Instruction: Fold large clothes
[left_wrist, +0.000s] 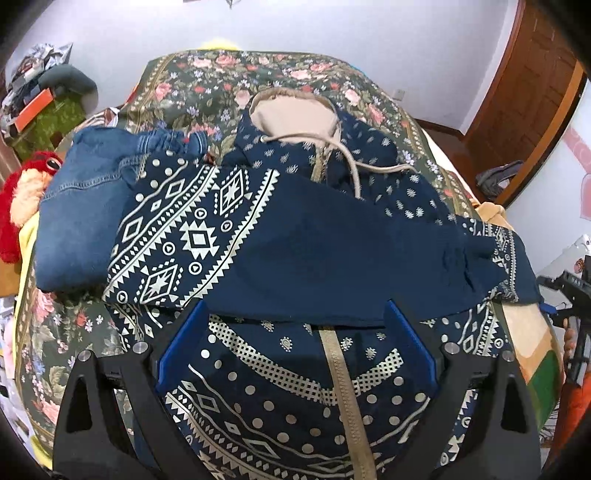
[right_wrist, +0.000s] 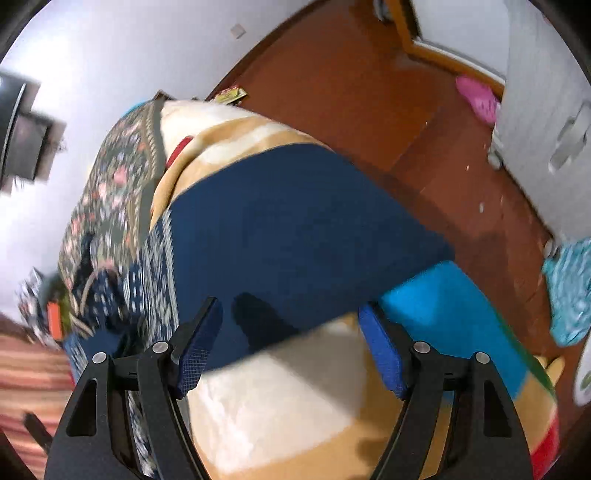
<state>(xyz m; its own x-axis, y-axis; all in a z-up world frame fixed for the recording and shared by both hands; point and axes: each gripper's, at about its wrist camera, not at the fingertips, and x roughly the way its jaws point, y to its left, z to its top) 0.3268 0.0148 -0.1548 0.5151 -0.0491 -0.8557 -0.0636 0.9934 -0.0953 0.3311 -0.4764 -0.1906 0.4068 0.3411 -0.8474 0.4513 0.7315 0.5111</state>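
Observation:
A navy hooded jacket (left_wrist: 303, 258) with a white geometric print lies face up on the bed. Its beige-lined hood (left_wrist: 295, 114) is at the far end, and one sleeve (left_wrist: 207, 236) is folded across the chest. My left gripper (left_wrist: 295, 328) hovers over the jacket's lower front by the zip, jaws wide open and holding nothing. The right wrist view is blurred. It shows plain navy cloth of the jacket (right_wrist: 295, 229) draped over the bed's edge. My right gripper (right_wrist: 291, 339) is open above that cloth's near edge, and its pads do not press on it.
Folded blue jeans (left_wrist: 85, 206) lie left of the jacket on the floral bedspread (left_wrist: 221, 81), with a red plush toy (left_wrist: 22, 192) beyond them. A beige and cyan blanket (right_wrist: 277, 406) covers the bed's side. Beyond it is brown wooden floor (right_wrist: 369, 103) with scattered clothes.

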